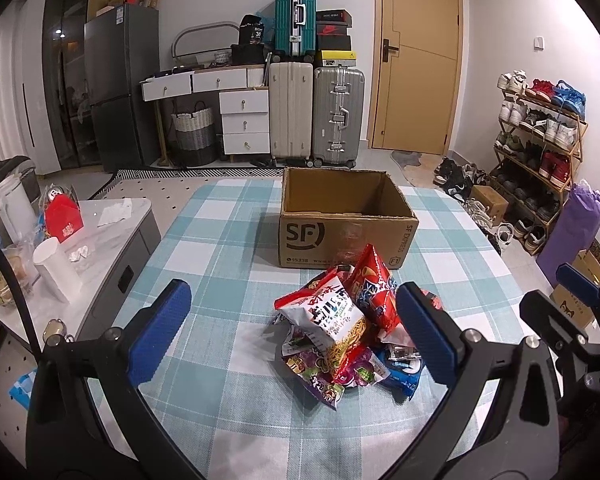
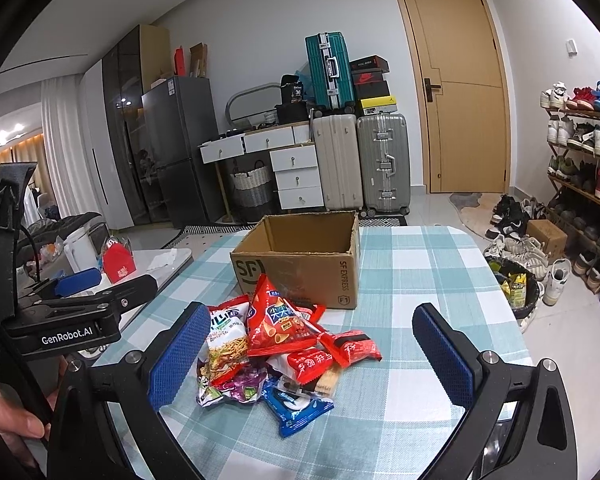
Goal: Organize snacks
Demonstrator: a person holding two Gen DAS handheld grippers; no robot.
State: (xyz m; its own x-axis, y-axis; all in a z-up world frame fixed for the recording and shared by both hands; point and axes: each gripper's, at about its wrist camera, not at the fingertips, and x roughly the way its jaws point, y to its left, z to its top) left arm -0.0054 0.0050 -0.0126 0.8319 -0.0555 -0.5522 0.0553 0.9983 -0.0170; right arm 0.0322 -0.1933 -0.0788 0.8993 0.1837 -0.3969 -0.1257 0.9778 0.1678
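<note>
Checked tablecloth (image 1: 220, 240), crinkly snack packets (image 1: 340, 328), cardboard box (image 1: 340, 240), both claws (image 1: 296, 328) (image 2: 320, 360) wide, empty

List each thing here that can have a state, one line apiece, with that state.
Left gripper: open, holding nothing.
Right gripper: open, holding nothing.
Cardboard box: open at the top, upright, looks empty.
Snack pile: heaped loose on the tablecloth, in front of the box.
Door: shut.
Top left desk drawer: pulled out a little.
</note>
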